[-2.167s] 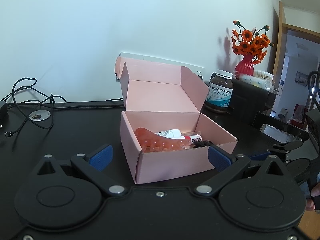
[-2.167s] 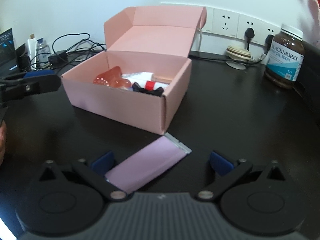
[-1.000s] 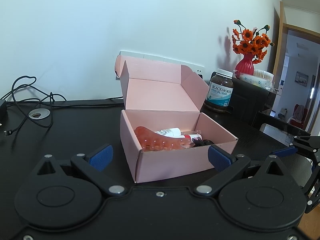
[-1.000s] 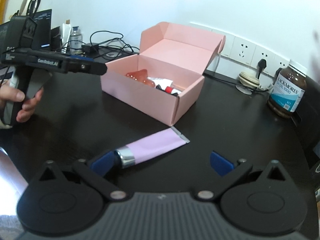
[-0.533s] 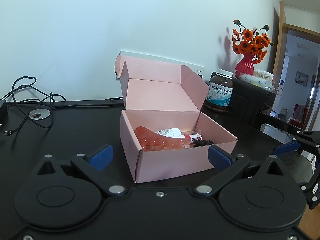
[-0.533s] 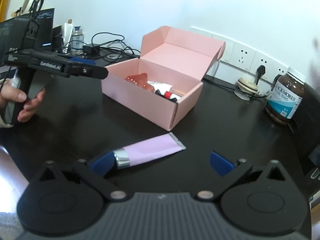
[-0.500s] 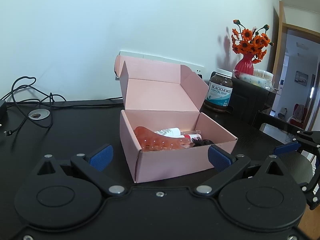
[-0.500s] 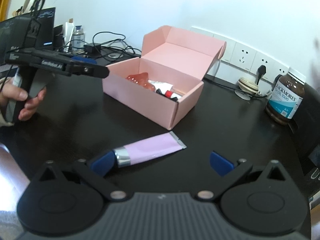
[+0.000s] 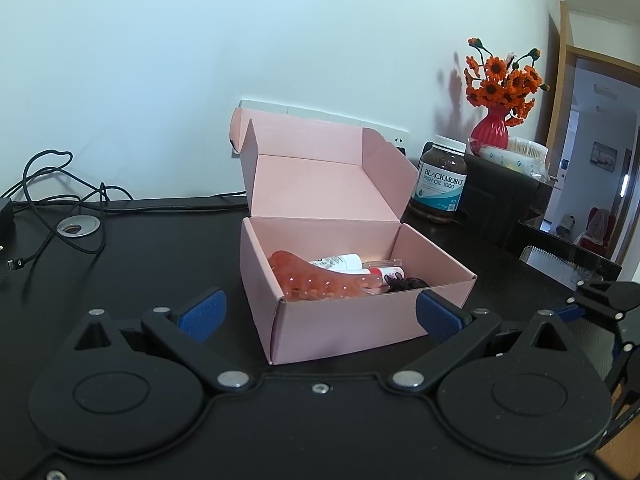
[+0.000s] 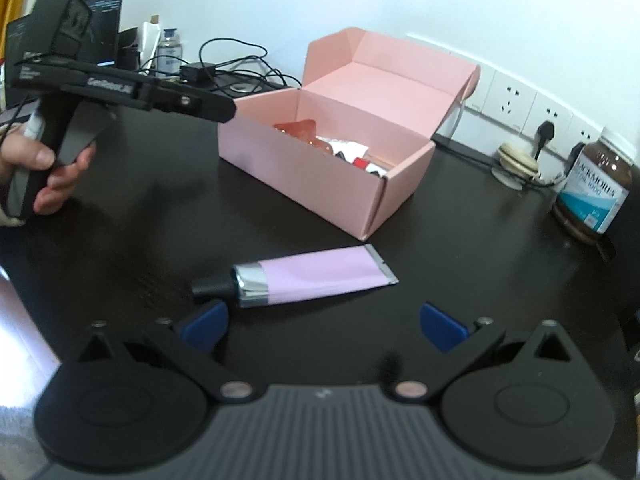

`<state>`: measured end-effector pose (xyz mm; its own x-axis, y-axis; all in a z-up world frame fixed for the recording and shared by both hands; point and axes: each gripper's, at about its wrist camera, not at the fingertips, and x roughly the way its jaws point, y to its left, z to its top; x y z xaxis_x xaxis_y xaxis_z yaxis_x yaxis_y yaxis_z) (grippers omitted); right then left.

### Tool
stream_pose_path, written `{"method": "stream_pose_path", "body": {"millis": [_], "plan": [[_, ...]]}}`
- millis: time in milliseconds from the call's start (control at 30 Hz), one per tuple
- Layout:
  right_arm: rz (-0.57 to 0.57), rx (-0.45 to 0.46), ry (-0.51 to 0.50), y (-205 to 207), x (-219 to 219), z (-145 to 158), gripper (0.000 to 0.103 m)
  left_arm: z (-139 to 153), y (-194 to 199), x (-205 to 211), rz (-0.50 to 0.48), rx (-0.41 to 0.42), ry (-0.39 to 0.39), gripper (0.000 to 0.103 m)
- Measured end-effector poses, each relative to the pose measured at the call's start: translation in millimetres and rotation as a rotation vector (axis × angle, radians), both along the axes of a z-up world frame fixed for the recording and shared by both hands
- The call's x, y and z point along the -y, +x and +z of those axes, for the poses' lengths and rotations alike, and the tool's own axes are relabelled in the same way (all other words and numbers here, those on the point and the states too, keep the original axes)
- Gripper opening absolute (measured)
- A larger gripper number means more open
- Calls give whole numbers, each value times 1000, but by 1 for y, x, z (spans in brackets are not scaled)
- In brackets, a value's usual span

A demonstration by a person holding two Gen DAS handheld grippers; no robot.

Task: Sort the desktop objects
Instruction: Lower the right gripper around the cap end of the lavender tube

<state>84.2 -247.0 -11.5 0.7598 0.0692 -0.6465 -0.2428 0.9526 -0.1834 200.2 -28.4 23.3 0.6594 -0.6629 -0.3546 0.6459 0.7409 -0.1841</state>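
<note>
The right hand-held gripper (image 10: 324,326) hangs empty, jaws wide apart, just short of the lilac squeeze tube with silver collar and black cap (image 10: 304,278), evidently lined up to straddle it. The tube lies flat on the black table (image 10: 480,264), near the open pink cardboard box (image 10: 320,176), outside its front wall. The left hand-held gripper (image 9: 318,312), also spread and empty, faces the box, apparently waiting. Sorted items already lie inside the box.
</note>
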Motion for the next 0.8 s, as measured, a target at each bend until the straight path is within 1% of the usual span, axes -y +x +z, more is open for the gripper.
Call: {"method": "stream_pose_path", "body": {"millis": [133,300,500,600,733,800], "plan": [[2,-5,29,10,-6,-2,102,0,0,0,-1,3,2,103],[5,-3,30,23,-17,-3,102,0,-2,1,-4,14,6,103],[-4,-8,56,36,-27,-4,102,0,-4,2,-8,22,12,103],[-45,-7,86,44,-25,-5,102,0,-4,2,-10,26,15,103],[-126,-31,176,55,-14,-5,102,0,-6,3,-15,32,19,103],[-146,-31,207,57,-11,-5,102,0,-6,3,-16,33,19,103]]}}
